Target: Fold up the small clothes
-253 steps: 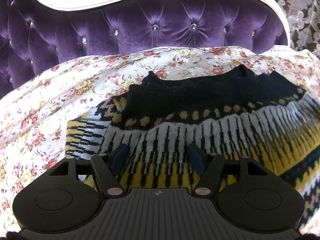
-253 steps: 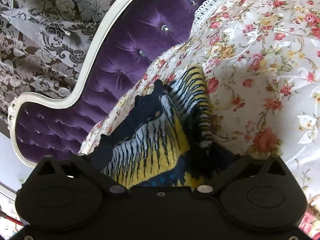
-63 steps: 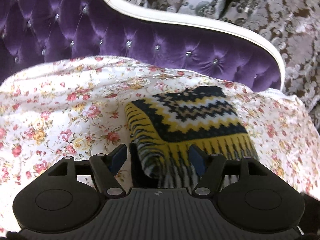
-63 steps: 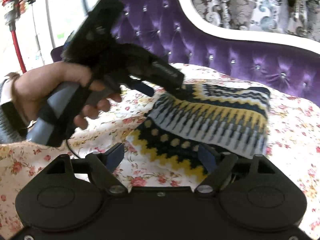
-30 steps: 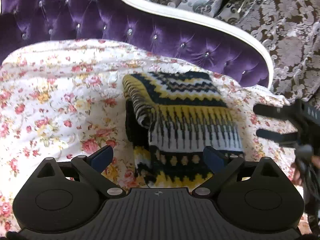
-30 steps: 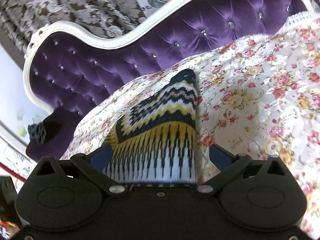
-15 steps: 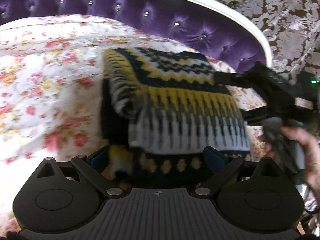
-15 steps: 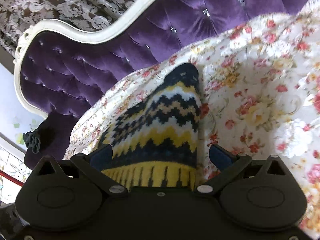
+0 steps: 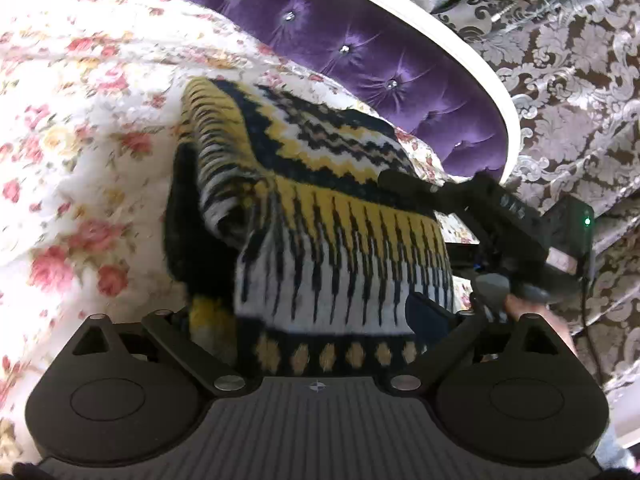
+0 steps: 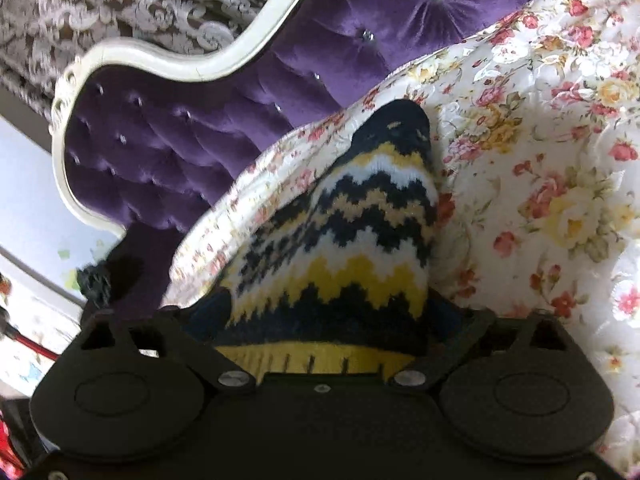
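both grippers straddling the folded sweater

right gripper (image 10: 324, 312): jaws wide, just been closing in, sweater (image 10: 340, 248) between them; pad contact unclear, fingertips partly hidden by the knit. left gripper (image 9: 304, 320): jaws wide, sweater's near end between them; right blue pad (image 9: 424, 316) just beside the knit, left one hidden. sweater: chunky fuzzy knit, navy, yellow and white zigzags, folded to a thick block, lying on the quilted floral cover (image 9: 60, 128) in front of the tufted purple velvet headboard (image 9: 360, 44).
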Available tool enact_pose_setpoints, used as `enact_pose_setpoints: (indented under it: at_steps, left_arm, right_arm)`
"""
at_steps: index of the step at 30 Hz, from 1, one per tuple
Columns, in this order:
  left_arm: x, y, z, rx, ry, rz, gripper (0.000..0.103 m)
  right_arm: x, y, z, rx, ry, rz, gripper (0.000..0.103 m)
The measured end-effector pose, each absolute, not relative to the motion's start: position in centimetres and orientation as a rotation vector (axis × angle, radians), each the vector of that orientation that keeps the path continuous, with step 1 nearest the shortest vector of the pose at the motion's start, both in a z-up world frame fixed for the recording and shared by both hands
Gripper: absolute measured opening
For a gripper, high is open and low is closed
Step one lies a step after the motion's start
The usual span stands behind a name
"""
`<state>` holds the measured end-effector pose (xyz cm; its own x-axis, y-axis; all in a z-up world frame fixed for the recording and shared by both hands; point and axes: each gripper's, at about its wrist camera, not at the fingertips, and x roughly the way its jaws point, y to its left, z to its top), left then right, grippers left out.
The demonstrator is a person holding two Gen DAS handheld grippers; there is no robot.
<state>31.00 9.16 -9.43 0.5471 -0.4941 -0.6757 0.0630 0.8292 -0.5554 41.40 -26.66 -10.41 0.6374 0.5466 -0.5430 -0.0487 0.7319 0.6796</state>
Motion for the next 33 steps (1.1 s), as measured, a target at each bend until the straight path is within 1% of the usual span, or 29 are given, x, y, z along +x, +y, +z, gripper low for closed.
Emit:
enact_pose_setpoints:
  at_steps: [2, 12, 16, 18, 22, 23, 24, 25, 26, 27, 29, 33]
  left_arm:
    - [30.6, 9.5, -9.1, -0.494, 0.937, -0.337, 0.097]
    - [29.0, 13.3, -8.5, -0.47, 0.877, -0.245, 0.097]
    - [29.5, 12.1, -8.7, -0.431, 0.891, -0.281, 0.097]
    - [30.3, 11.0, -9.0, -0.449, 0.905, -0.329, 0.097]
    - [32.0, 8.8, -9.8, -0.474, 0.931, -0.423, 0.096]
    - [32.3, 8.5, -9.8, -0.486, 0.938, -0.425, 0.096]
    - [32.5, 8.2, -9.8, -0.501, 0.949, -0.428, 0.088]
    - [32.7, 8.1, -9.7, -0.516, 0.961, -0.436, 0.078]
    - [32.7, 8.2, -9.6, -0.536, 0.972, -0.444, 0.06]
    - [32.5, 8.2, -9.5, -0.544, 0.973, -0.447, 0.052]
    - [31.8, 8.3, -9.0, -0.545, 0.979, -0.463, 0.049]
    - [29.1, 8.2, -8.3, -0.578, 1.006, -0.498, 0.049]
  right_arm:
    - [41.2, -26.4, -10.3, 0.637, 0.819, 0.373, 0.086]
    - [40.1, -27.0, -10.6, 0.658, 0.815, 0.397, 0.087]
    - [39.9, -27.0, -10.7, 0.666, 0.804, 0.405, 0.088]
    - [40.0, -27.0, -10.8, 0.676, 0.801, 0.417, 0.092]
    - [40.5, -26.8, -10.9, 0.682, 0.799, 0.423, 0.093]
    - [40.5, -26.7, -10.8, 0.672, 0.803, 0.424, 0.09]
    - [40.6, -26.6, -10.7, 0.651, 0.811, 0.415, 0.076]
    - [40.5, -26.5, -10.5, 0.622, 0.824, 0.394, 0.066]
    - [40.5, -26.5, -10.4, 0.603, 0.837, 0.379, 0.058]
    - [40.4, -26.6, -10.3, 0.607, 0.845, 0.373, 0.055]
    - [39.9, -26.7, -9.8, 0.611, 0.861, 0.361, 0.052]
    - [37.9, -26.2, -8.9, 0.58, 0.901, 0.356, 0.052]
